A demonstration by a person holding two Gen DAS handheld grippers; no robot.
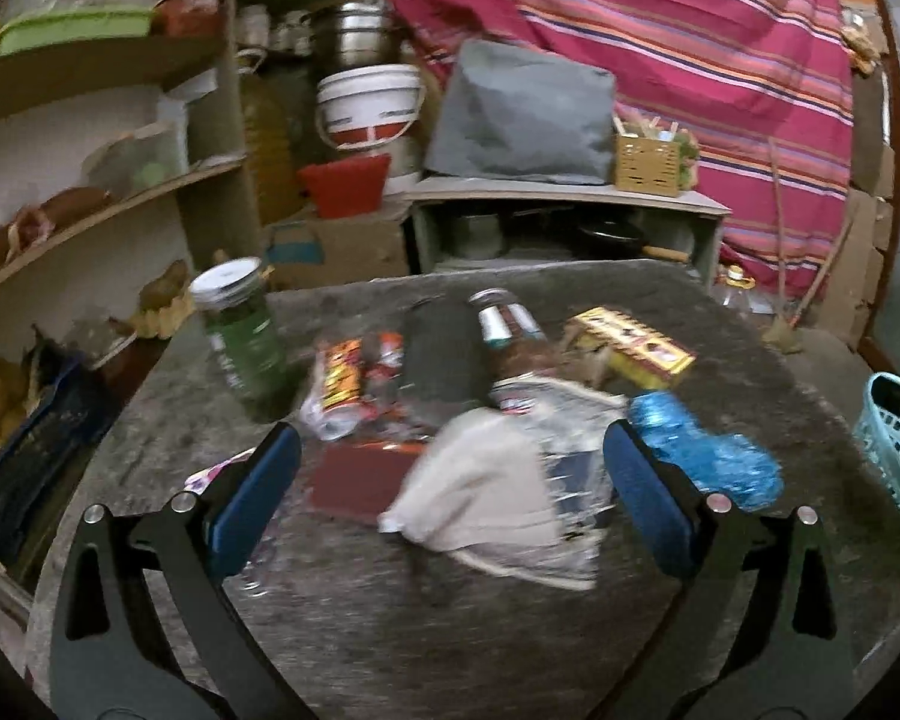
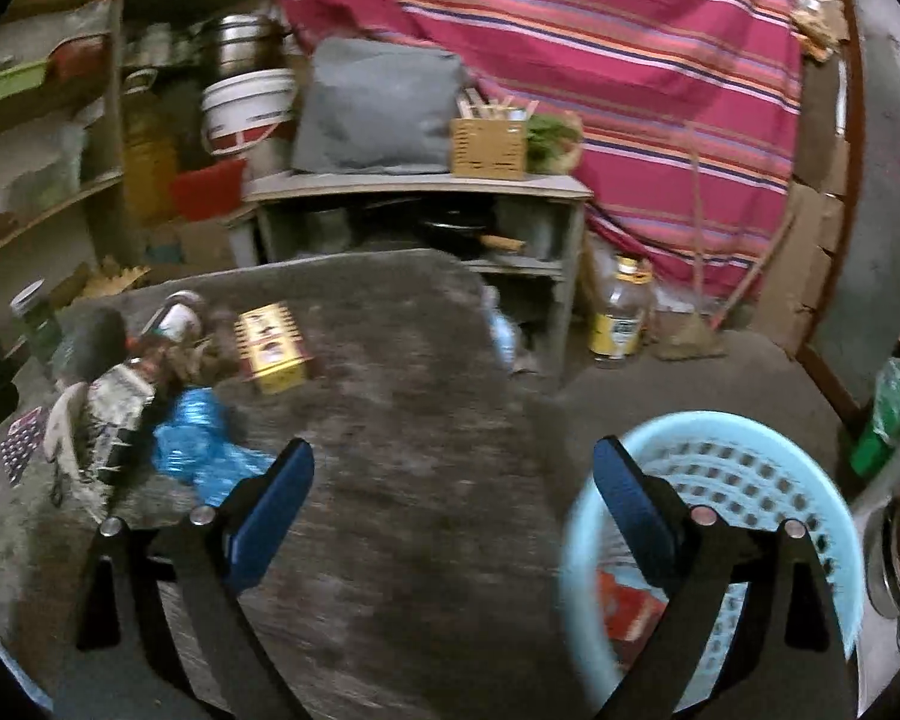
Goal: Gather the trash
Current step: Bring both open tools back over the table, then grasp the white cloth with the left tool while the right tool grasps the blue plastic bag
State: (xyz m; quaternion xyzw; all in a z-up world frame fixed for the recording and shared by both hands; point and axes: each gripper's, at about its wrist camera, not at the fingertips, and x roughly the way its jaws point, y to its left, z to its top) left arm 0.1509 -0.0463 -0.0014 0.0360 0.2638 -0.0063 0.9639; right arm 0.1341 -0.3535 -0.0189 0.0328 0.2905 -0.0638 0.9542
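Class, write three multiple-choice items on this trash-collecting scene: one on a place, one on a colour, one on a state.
1. Where is the basket?
A. beside the table's right edge
B. on the shelf
C. under the striped cloth

2. What colour is the crumpled bag on the table?
A. red
B. blue
C. black

3. How do the right tongs stand?
A. shut on a bottle
B. shut on the box
C. open, empty

Answers: 1 A, it sits just off the table's right edge; 2 B, its plastic shows bright blue; 3 C, the fingers are wide apart with nothing between them.
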